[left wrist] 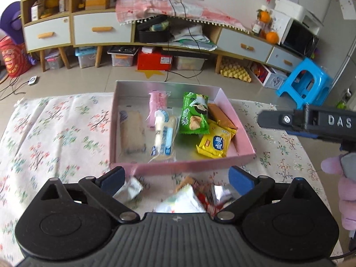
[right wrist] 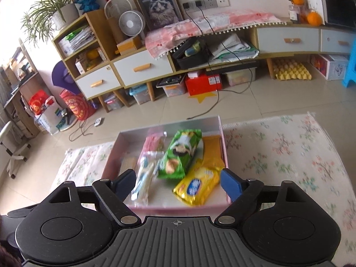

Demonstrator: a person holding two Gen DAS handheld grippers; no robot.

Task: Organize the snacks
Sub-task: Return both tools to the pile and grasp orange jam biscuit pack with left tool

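A pink box with a silver inside stands on the floral cloth and holds several snack packets: a green one, a yellow one, a white and blue one, a pink one and a pale cracker pack. My left gripper is open just before the box's near wall, above loose packets on the cloth. My right gripper is open and empty over the box, with the yellow packet between its fingers' line. It also shows at the right of the left wrist view.
The floral cloth covers the work surface around the box. Beyond lie a tiled floor, a long low cabinet with storage bins under it, a blue stool at right and cables on the floor.
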